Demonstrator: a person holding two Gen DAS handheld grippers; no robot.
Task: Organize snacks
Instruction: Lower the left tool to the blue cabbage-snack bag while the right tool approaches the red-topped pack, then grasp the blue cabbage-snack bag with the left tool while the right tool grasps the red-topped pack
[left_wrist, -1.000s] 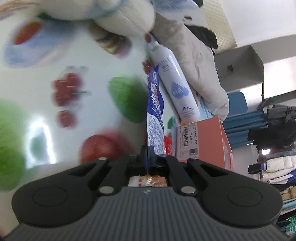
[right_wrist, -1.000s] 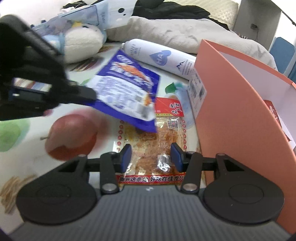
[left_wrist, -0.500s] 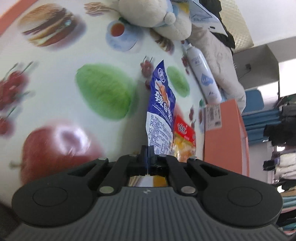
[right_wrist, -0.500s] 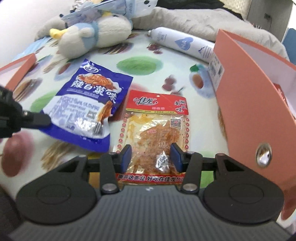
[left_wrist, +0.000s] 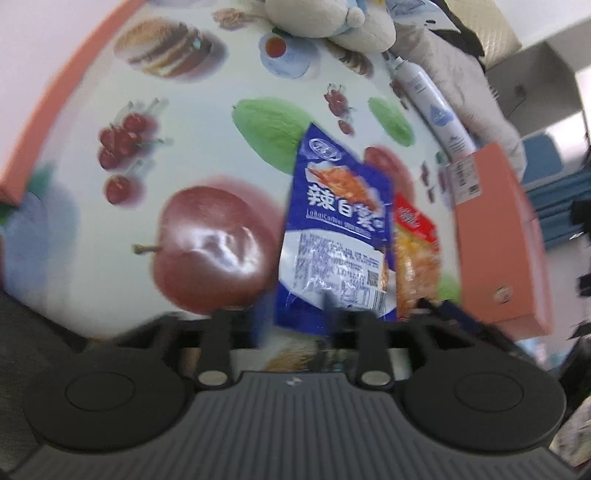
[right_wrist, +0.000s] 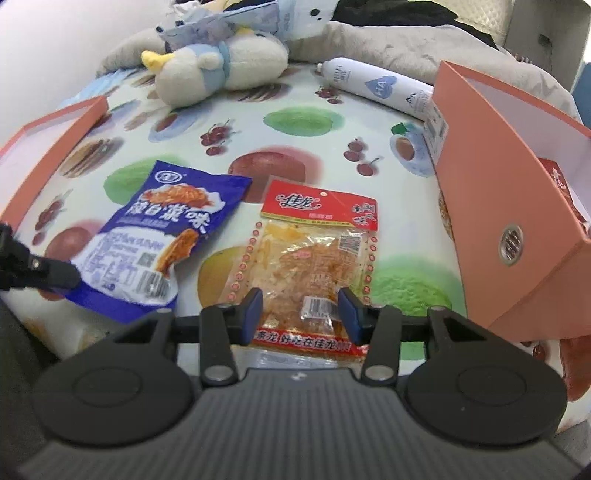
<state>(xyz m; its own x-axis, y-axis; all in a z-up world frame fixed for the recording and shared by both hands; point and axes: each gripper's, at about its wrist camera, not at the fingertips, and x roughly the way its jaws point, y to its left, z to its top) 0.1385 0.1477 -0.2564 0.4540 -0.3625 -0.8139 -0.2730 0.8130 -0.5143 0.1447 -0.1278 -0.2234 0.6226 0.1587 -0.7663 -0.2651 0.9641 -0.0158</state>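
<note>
A blue snack packet (right_wrist: 159, 236) lies flat on the fruit-print tablecloth; it also shows in the left wrist view (left_wrist: 336, 236). My left gripper (left_wrist: 295, 317) has its jaws apart, at the packet's near edge; its finger (right_wrist: 40, 273) touches the packet's corner in the right wrist view. A clear snack packet with a red header (right_wrist: 314, 254) lies to the right of the blue one. My right gripper (right_wrist: 301, 312) is open, its fingers on either side of that packet's near end. An orange box (right_wrist: 517, 206) stands open at the right.
An orange box lid (right_wrist: 48, 147) lies at the left. A plush duck (right_wrist: 218, 70), a white spray bottle (right_wrist: 373, 86) and grey cloth (right_wrist: 406, 40) lie at the back. Something red (right_wrist: 557, 184) lies inside the orange box.
My left gripper has brought the blue packet down and leftward to the cloth beside the red-topped packet, then opened and let it go. My right gripper stayed open over the red-topped packet.
</note>
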